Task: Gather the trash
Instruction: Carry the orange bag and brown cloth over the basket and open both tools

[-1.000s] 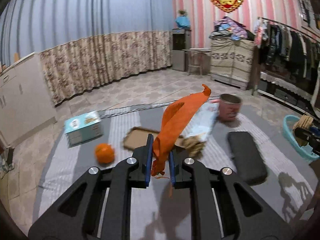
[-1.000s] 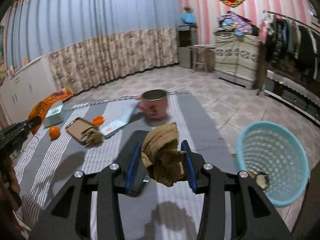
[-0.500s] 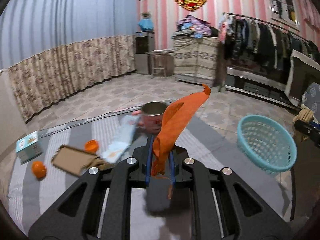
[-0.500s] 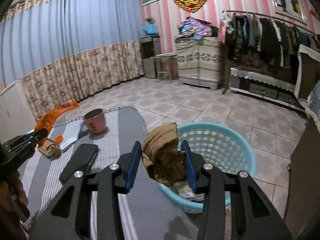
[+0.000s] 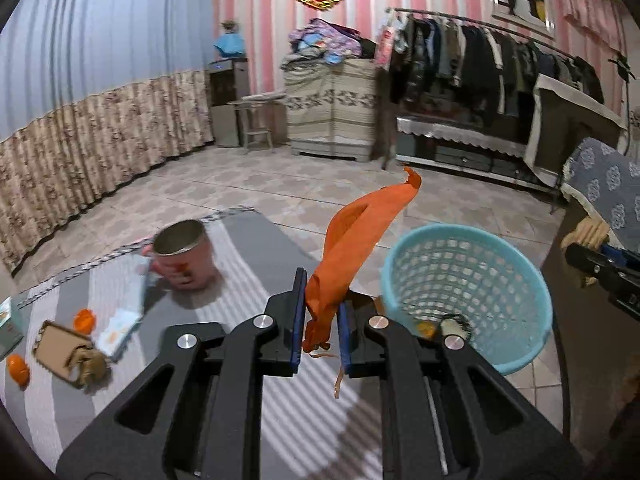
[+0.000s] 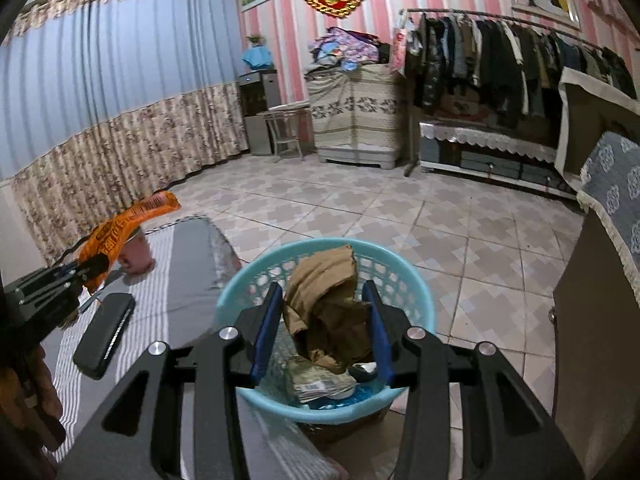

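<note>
Left gripper (image 5: 322, 316): clenched on an orange wrapper (image 5: 352, 248), which sticks up and forward from between the blue pads
Right gripper (image 6: 322, 320): clenched on a crumpled brown paper wad (image 6: 326, 300), held right above the basket's mouth
Basket (image 6: 240, 300): pale blue, latticed, standing on the tiled floor just beside the mat's edge; already holding paper scraps and other rubbish at the bottom
Striped grey mat (image 5: 256, 264): spread on the floor, left of the basket
Pink cup (image 5: 184, 256): upright on the mat, blurred
Left on the mat: two orange fruits (image 5: 18, 368), a cardboard piece (image 5: 54, 346) with a brown crumple (image 5: 90, 364) on it, a white packet (image 5: 120, 328), a black case (image 6: 106, 332)
Backdrop: clothes rack (image 6: 500, 60) along the striped pink wall
</note>
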Demonstrator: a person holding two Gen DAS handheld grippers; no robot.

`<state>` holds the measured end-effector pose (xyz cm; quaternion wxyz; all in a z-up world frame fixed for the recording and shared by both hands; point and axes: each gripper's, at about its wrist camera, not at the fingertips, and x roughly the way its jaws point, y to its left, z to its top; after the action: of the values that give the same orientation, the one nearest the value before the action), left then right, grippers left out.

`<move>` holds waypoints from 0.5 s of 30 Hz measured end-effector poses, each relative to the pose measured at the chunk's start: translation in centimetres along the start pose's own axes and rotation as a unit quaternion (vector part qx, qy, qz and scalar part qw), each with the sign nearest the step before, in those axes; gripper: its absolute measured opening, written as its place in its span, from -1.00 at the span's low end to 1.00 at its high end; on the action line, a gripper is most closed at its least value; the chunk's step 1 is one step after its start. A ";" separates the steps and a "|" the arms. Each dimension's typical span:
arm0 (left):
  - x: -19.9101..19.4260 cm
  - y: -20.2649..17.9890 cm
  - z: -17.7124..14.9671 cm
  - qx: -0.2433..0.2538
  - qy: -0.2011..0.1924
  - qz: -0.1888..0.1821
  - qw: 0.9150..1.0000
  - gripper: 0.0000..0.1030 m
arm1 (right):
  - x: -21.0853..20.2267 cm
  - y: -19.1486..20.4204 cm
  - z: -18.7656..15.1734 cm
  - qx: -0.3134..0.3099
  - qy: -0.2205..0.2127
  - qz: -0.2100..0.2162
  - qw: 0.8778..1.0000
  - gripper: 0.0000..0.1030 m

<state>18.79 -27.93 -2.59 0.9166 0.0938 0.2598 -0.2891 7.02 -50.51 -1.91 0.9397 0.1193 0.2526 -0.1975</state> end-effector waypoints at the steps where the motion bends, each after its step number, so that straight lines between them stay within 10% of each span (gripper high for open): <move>1: 0.6 -0.6 0.2 0.005 0.004 -0.008 1.000 -0.75 | 0.2 -0.4 0.0 0.005 0.002 -0.002 1.000 -0.20; 15: 6.7 -6.9 1.0 0.045 0.041 -0.061 0.996 -0.75 | 3.1 -3.5 0.7 0.021 0.014 -0.019 0.999 -0.20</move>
<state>19.87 -37.07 -5.43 0.8806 0.1304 0.2891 -0.3520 8.28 -54.80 -3.37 0.9293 0.1366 0.2640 -0.2191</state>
